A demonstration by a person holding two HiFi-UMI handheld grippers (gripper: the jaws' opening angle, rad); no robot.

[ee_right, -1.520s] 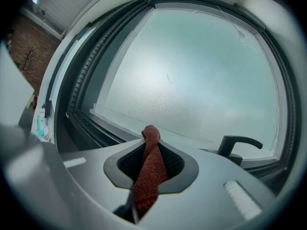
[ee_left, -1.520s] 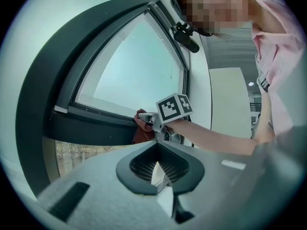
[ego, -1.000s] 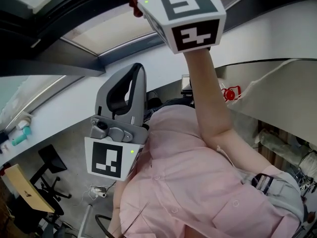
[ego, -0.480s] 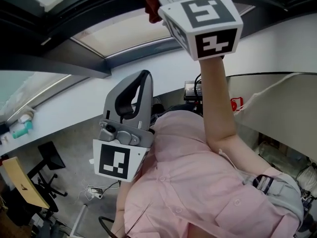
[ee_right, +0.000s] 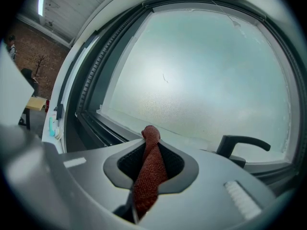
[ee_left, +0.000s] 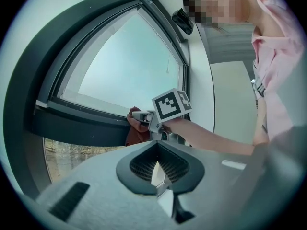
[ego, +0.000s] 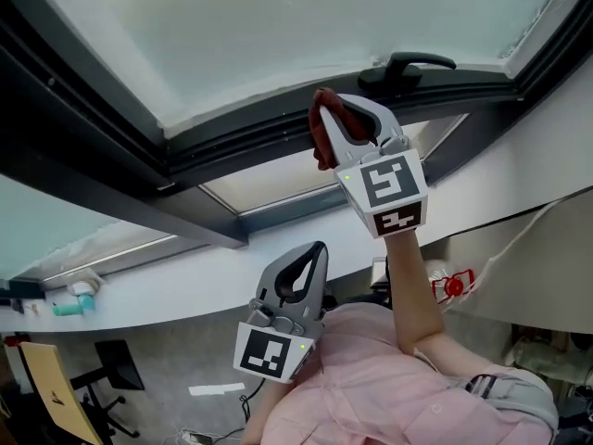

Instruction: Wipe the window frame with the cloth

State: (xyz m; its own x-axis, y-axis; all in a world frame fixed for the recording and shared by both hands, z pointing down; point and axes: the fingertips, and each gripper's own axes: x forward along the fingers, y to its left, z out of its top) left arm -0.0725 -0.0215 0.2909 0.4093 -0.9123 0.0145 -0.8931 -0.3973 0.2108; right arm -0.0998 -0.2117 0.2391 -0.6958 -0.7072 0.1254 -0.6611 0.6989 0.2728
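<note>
The dark window frame (ego: pixel 232 137) runs under a frosted pane (ego: pixel 278 35) in the head view. My right gripper (ego: pixel 345 119) is raised to that frame, shut on a dark red cloth (ego: pixel 323 135) that presses against the frame's lower rail. In the right gripper view the cloth (ee_right: pixel 148 169) sticks out between the jaws toward the frame (ee_right: pixel 108 128). My left gripper (ego: pixel 309 258) hangs lower, away from the window, its jaws together with nothing in them. The left gripper view shows the right gripper's marker cube (ee_left: pixel 171 104) and the cloth (ee_left: pixel 135 130) at the frame.
A black window handle (ego: pixel 408 66) juts from the frame just right of the cloth, also in the right gripper view, handle (ee_right: pixel 242 145). A white sill (ego: pixel 185 290) runs below the frame. Chairs and a floor lie far below at the left.
The head view has tilted up, so pane, frame and handle now show. The right gripper with the cloth has reached up to the frame rail. The left gripper stays low.
</note>
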